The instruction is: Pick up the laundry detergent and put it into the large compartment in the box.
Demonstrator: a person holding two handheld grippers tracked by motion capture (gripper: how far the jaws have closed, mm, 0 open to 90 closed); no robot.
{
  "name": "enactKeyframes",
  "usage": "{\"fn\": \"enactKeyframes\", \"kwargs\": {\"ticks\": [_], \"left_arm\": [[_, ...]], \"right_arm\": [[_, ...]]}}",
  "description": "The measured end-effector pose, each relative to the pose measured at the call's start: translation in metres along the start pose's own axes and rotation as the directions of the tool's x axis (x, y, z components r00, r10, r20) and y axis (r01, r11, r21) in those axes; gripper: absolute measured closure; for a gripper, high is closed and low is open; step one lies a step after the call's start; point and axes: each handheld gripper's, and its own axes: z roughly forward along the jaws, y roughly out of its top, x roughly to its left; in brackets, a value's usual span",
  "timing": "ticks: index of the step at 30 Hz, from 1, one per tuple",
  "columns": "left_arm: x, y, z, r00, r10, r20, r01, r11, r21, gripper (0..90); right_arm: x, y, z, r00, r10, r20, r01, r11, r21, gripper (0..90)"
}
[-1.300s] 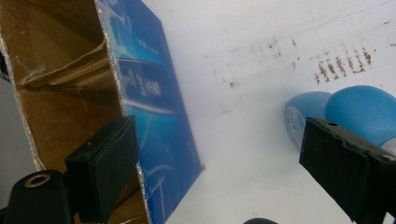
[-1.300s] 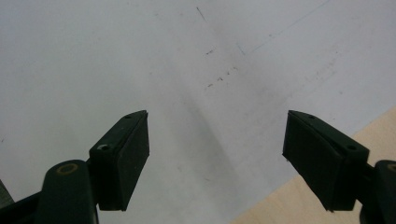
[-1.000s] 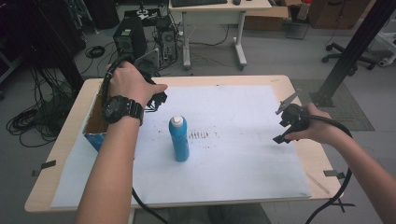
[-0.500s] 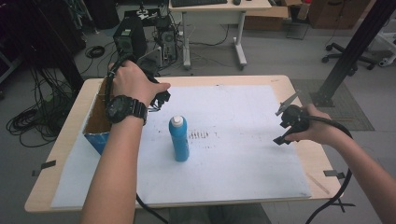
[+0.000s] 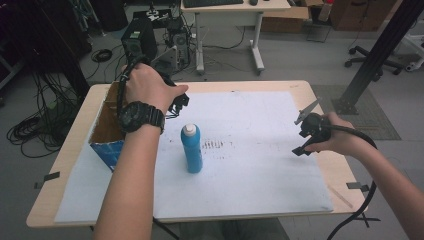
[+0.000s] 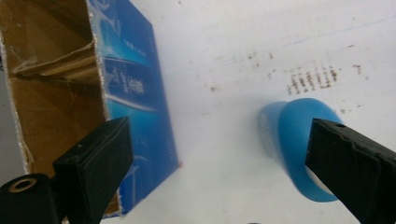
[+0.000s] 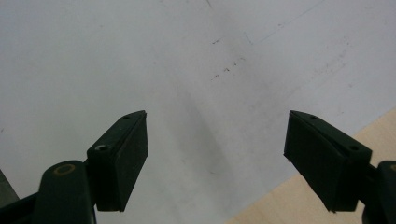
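While the blue bottle (image 5: 191, 149) stood upright on the white sheet (image 5: 260, 165) near the middle of the table (image 5: 75, 150), nothing gripped it, so the handling looked to be at its very start, or just past a release; which of the two could not be told. It had a white cap and stood just beside the open cardboard box (image 5: 106, 131) with blue printed sides, which sat at the sheet's left edge. Behind the bottle lay a patch of small dark marks (image 5: 215, 145).

The left gripper (image 5: 181, 102) hovered above and behind the bottle, and its jaws had just been opening, with only bare sheet between them. The right gripper (image 5: 306, 134) was held well apart over the sheet's right side, its jaws also spread wide and empty. By my judgement, picking up and placing the bottle, perhaps into the box, was all left to do.

From the left gripper view, the bottle (image 6: 299, 144) appeared from above, partly behind the right-hand jaw, and the box (image 6: 135, 93) showed its torn brown inside, which the high view gave less plainly. From the right gripper view, the wide gap of the right gripper (image 7: 217, 158) was plain, where the high view left it too small to judge.
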Motion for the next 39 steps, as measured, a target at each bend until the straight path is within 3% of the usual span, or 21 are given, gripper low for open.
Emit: {"fn": "enactKeyframes", "kwargs": {"ticks": [14,20,39], "left_arm": [[-0.038,0.0,-0.01,0.9999,0.0,0.017,0.0,0.9999,0.012,7.8],[-0.049,-0.002,-0.009,0.9997,-0.012,0.019,0.012,0.9996,0.027,7.7],[-0.053,-0.009,0.004,0.9993,-0.038,0.008,0.037,0.9979,0.052,6.9]], "right_arm": [[0.005,-0.002,-0.007,0.9999,-0.014,0.004,0.014,1.0,-0.014,21.9],[0.006,-0.003,-0.008,0.9999,-0.016,0.002,0.016,1.0,-0.018,21.9],[0.008,0.003,-0.004,0.9994,-0.035,-0.001,0.035,0.999,-0.018,21.9]]}}
